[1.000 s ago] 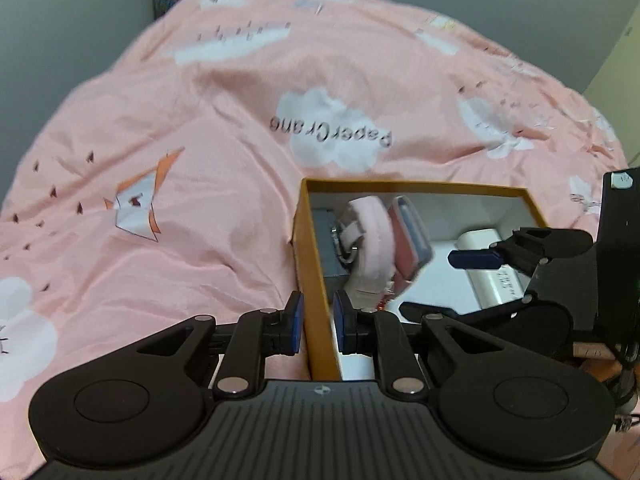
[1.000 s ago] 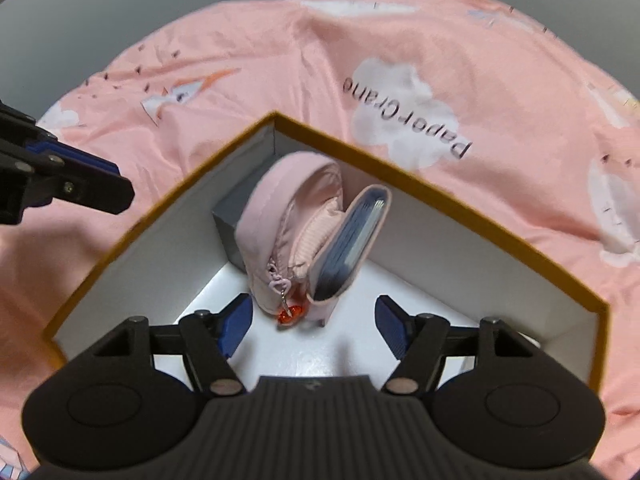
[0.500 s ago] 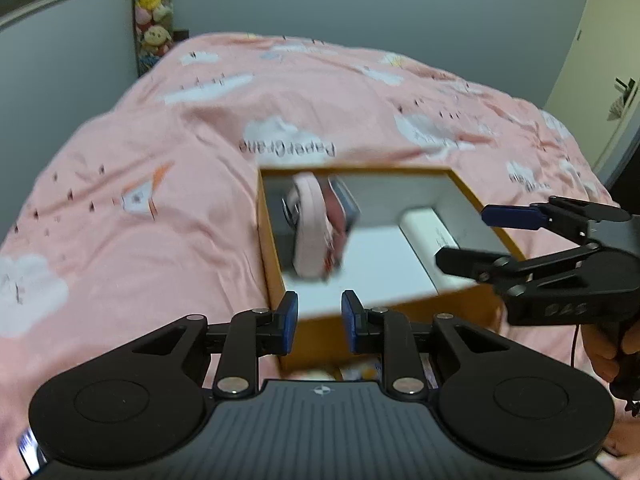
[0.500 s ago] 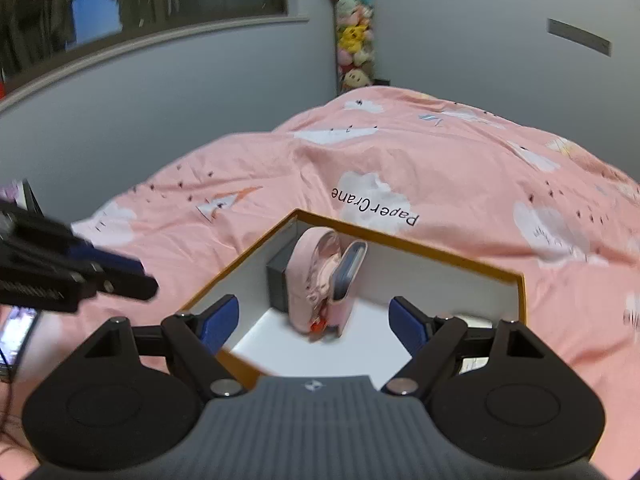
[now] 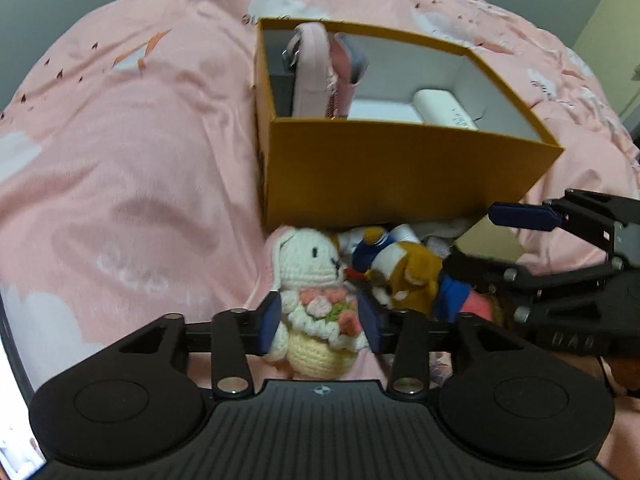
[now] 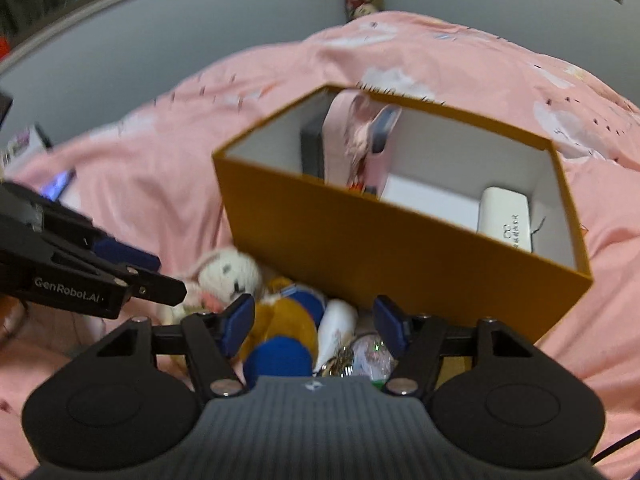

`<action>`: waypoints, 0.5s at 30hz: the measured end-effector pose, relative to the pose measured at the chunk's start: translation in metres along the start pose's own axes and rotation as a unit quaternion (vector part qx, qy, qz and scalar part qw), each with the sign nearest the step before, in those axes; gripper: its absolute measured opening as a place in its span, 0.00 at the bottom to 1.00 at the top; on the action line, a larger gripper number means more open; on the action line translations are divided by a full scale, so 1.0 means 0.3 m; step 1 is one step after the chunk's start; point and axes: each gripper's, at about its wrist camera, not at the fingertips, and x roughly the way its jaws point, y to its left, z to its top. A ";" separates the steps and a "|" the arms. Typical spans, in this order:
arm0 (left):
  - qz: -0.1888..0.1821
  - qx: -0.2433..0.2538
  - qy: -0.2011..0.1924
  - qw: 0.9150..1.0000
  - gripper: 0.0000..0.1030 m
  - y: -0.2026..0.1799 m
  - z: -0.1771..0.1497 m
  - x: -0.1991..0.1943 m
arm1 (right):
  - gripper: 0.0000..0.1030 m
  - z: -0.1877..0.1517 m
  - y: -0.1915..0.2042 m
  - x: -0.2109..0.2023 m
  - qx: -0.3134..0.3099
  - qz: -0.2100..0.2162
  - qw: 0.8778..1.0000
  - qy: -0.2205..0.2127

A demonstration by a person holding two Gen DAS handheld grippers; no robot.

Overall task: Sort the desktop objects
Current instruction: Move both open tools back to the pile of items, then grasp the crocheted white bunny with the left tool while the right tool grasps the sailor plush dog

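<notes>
Pink bedding printed with white clouds covers the bed, and both views have swung off the inside of the mustard-yellow cardboard box onto the small heap of toys at its near wall. A second ago the left hand-held gripper was nearly pinched together above the box; now its jaws are opening around the white crocheted rabbit with a pink flower bouquet, which lies between the blue pads, not yet squeezed. The right hand-held gripper hangs over the brown plush toy with blue limbs, jaws spread but closing, nothing gripped. Beyond both, a pink fabric pouch and a white power bank already rest inside the box. Judging by this, one deposit is finished and the rabbit is the next pick.
</notes>
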 end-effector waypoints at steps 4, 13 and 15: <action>0.008 -0.013 0.010 1.000 0.53 0.015 -0.004 0.024 | 0.66 -0.024 0.045 0.055 -0.042 0.008 0.999 0.019; 0.017 -0.035 0.032 0.999 0.56 0.027 -0.001 0.055 | 0.65 -0.044 0.141 0.165 -0.148 -0.004 0.988 0.040; 0.017 -0.039 0.033 0.999 0.57 0.027 0.003 0.064 | 0.64 -0.051 0.132 0.187 -0.145 -0.010 0.988 0.053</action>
